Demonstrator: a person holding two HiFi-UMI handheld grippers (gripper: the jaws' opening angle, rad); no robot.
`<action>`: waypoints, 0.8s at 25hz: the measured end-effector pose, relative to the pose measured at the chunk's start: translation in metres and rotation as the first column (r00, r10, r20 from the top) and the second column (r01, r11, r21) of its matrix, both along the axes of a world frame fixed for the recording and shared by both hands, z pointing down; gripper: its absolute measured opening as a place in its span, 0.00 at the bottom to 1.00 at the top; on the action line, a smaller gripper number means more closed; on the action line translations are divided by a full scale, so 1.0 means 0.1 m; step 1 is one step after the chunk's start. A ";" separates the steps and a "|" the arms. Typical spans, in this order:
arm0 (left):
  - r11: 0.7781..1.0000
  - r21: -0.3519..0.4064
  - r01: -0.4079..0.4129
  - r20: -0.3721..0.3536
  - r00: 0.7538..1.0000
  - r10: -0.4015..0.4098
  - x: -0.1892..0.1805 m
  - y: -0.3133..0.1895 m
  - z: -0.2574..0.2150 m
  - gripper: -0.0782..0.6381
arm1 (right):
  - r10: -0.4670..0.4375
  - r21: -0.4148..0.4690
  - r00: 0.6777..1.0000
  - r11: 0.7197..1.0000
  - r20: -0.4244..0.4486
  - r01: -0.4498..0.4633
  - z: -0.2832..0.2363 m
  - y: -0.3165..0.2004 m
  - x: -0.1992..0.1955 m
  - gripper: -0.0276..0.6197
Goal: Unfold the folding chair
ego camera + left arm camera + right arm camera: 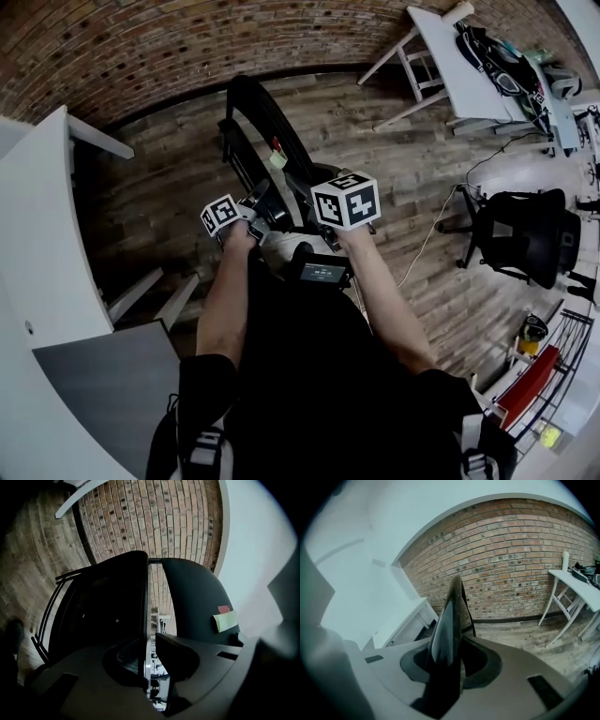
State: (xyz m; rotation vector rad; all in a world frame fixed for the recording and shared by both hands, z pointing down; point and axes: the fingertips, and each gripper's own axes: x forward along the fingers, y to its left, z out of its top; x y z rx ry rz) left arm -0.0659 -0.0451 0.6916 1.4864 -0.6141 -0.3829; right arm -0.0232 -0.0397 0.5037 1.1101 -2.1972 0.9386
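Folding chair [267, 117] partly hidden behind right hand-held gripper [311, 189].

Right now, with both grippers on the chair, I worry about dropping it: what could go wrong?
The left gripper and right gripper each pinch only a thin panel edge of the folding chair; either may slip as it opens. The white furniture stands close on the left; a swinging leg might hit it.

A red-brown brick wall [141, 47] backs a wooden plank floor [394, 178]. A white trestle table [448, 70] bearing dark bags [489, 56] stands near the wall, a black mesh office chair [525, 234] well apart from it, and a white desk [37, 234] at the left
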 end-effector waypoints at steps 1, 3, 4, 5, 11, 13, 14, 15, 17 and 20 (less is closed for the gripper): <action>1.000 0.004 -0.004 0.003 1.000 0.004 0.02 0.02 0.00 0.21 | 0.012 0.003 1.000 1.000 -0.001 -0.012 0.00 0.02 0.02 0.23; 1.000 0.010 -0.014 0.006 1.000 0.014 0.05 0.04 0.00 0.21 | 0.038 0.009 0.999 0.999 0.000 -0.038 0.00 0.07 0.06 0.23; 1.000 0.013 -0.021 0.007 1.000 0.021 0.07 0.04 0.00 0.21 | 0.051 0.010 0.999 0.999 0.001 -0.051 0.00 0.08 0.08 0.23; 1.000 0.014 -0.028 0.007 1.000 0.028 0.10 0.04 0.00 0.21 | 0.063 0.011 0.998 0.998 0.003 -0.063 0.00 0.09 0.11 0.23; 0.998 0.023 -0.065 -0.013 0.998 0.066 0.31 0.10 -0.03 0.21 | 0.139 0.016 0.990 0.990 0.015 -0.139 -0.02 0.21 0.34 0.23; 0.998 0.017 -0.054 -0.035 0.998 0.055 0.34 0.11 -0.04 0.21 | 0.162 0.016 0.987 0.987 0.016 -0.162 -0.02 0.24 0.37 0.23; 0.999 0.016 -0.047 -0.041 0.998 0.047 0.35 0.10 -0.04 0.21 | 0.170 0.015 0.985 0.985 0.015 -0.171 -0.02 0.23 0.39 0.23; 0.999 0.018 -0.042 -0.040 0.998 0.043 0.37 0.09 -0.04 0.21 | 0.175 0.013 0.984 0.984 0.015 -0.175 -0.02 0.23 0.40 0.23; 0.998 0.030 -0.046 -0.027 0.999 0.047 0.41 0.08 -0.04 0.22 | 0.174 0.008 0.985 0.985 0.015 -0.174 0.00 0.21 0.45 0.23; 0.999 0.024 -0.045 -0.033 0.998 0.046 0.47 0.09 -0.03 0.22 | 0.152 -0.003 0.988 0.988 0.008 -0.152 0.02 0.20 0.52 0.22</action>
